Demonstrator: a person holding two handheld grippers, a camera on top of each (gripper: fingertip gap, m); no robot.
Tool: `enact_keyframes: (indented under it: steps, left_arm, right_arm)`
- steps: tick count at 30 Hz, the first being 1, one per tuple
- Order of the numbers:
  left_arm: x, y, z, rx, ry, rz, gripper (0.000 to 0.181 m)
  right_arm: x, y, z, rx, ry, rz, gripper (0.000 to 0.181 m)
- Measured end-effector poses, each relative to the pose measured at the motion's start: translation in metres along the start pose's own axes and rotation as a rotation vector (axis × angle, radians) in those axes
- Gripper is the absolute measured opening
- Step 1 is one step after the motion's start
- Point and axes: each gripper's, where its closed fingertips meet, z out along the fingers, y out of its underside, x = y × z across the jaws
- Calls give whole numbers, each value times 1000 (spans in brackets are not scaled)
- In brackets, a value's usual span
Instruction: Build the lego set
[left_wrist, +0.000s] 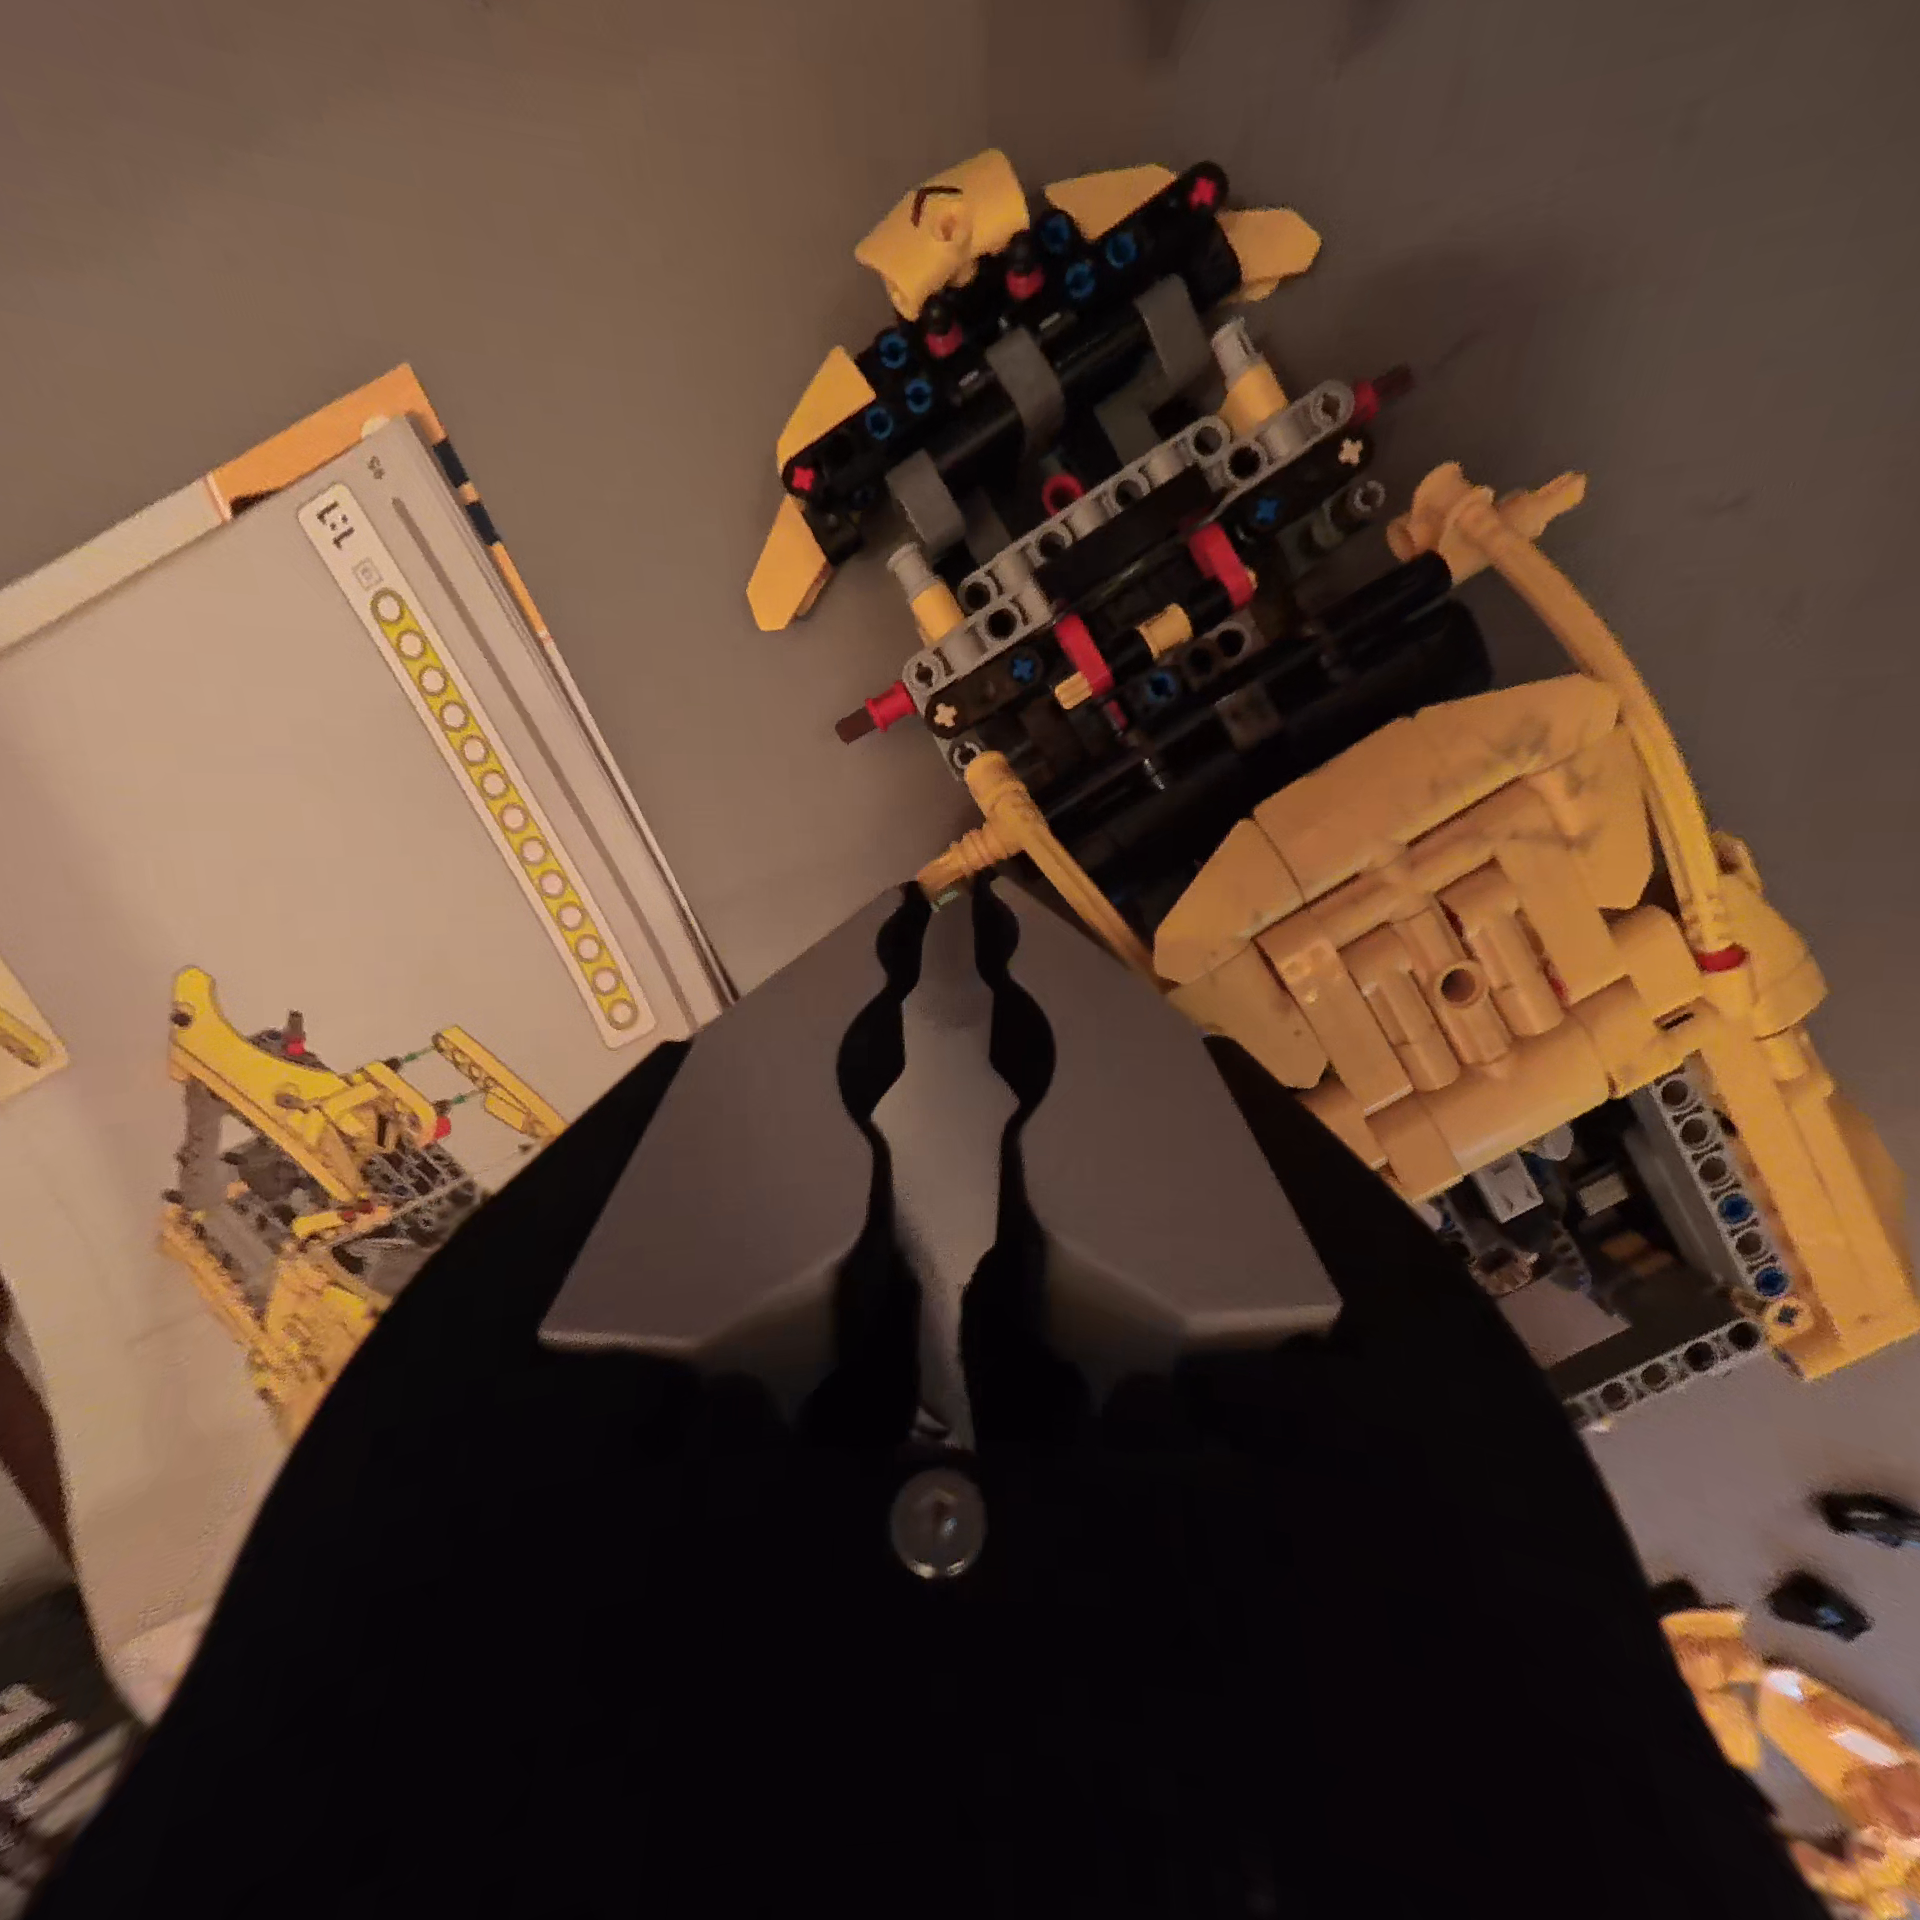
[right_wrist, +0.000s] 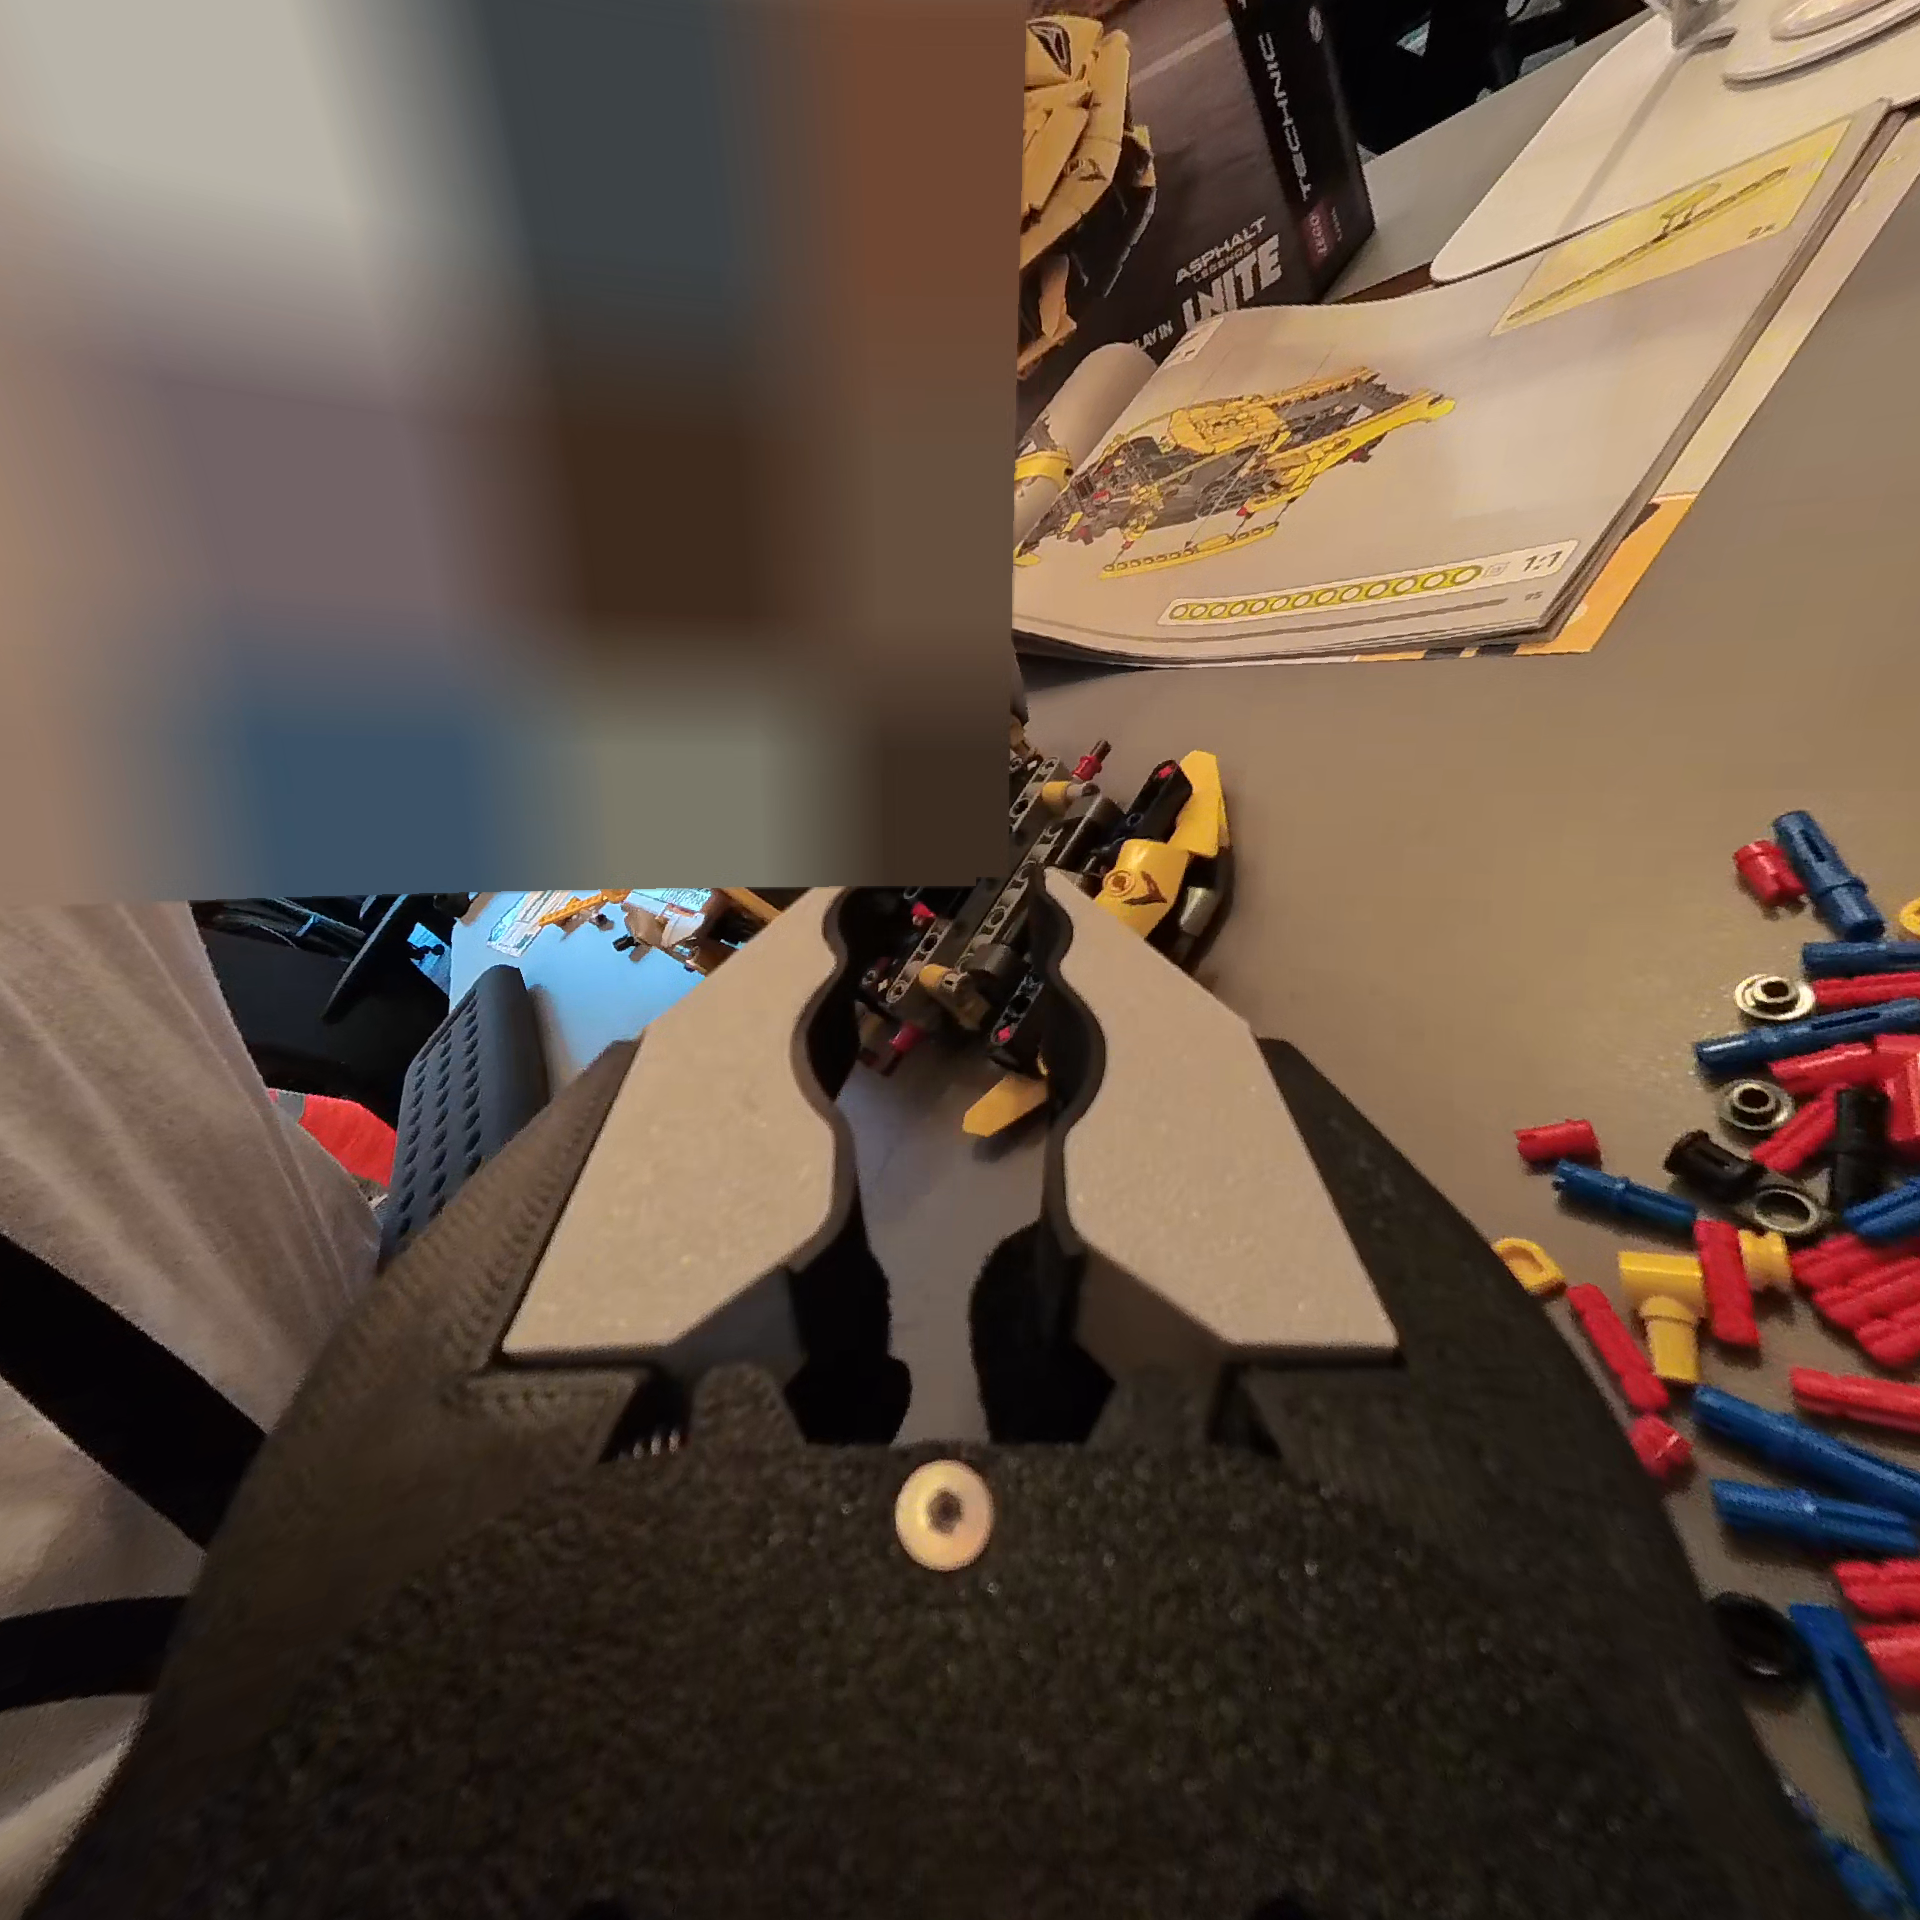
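The half-built yellow and black Lego car (left_wrist: 1351, 831) lies on the grey table (left_wrist: 727, 260). My left gripper (left_wrist: 945, 899) is shut on a small light-coloured pin (left_wrist: 938, 897), which it holds at its very tips. The pin is right next to a yellow connector (left_wrist: 982, 844) on the car's side hose. My right gripper (right_wrist: 935, 914) is open and empty. The car's front end (right_wrist: 1132, 883) shows through and just beyond the gap between its fingers. The right gripper does not show in the left wrist view.
An open instruction booklet (left_wrist: 312, 831) lies left of the car and also shows in the right wrist view (right_wrist: 1403, 468). A pile of loose red, blue and yellow pins (right_wrist: 1818, 1247) lies at the right. A dark set box (right_wrist: 1247, 208) stands behind. A person's grey sleeve (right_wrist: 125, 1195) is at the left. The tips of one gripper are about 12 cm away from the tips of the other.
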Motion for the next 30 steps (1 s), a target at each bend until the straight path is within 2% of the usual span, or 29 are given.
enact_keyframes:
  steps: [3, 7, 11, 14, 16, 18, 22, 24, 26, 30]
  left_arm:
    - [1, 1, -1, 22, 15, -78, 8]
    - [0, 7, -5, 9, -27, -74, 10]
    - [-4, 19, -24, 13, -93, -184, 15]
    - [-3, 30, -43, 43, -165, -346, 16]
    - [5, 27, -62, 124, -207, -472, 16]
    - [25, 14, -80, 269, -192, -596, 21]
    - [77, 6, -94, 522, -195, -706, 47]
    - [92, 19, -90, 557, -281, -729, 67]
    - [103, 30, -90, 595, -358, -762, 86]
    - [114, 43, -92, 627, -504, -767, 95]
  right_arm:
    - [-1, 1, 1, -5, -5, 1, 28]
    - [-1, 1, 2, -9, -4, -12, 28]
    - [-1, -14, 6, -27, -60, -111, 29]
    - [14, -22, 14, -171, -78, -230, 30]
    - [10, -31, 25, -290, -171, -307, 33]
    - [3, -43, 39, -385, -287, -448, 32]
    - [14, -51, 78, -541, -517, -813, 30]
    - [14, -42, 97, -593, -674, -967, 31]
    - [18, -24, 112, -696, -780, -1031, 30]
    - [18, -3, 127, -818, -889, -1063, 27]
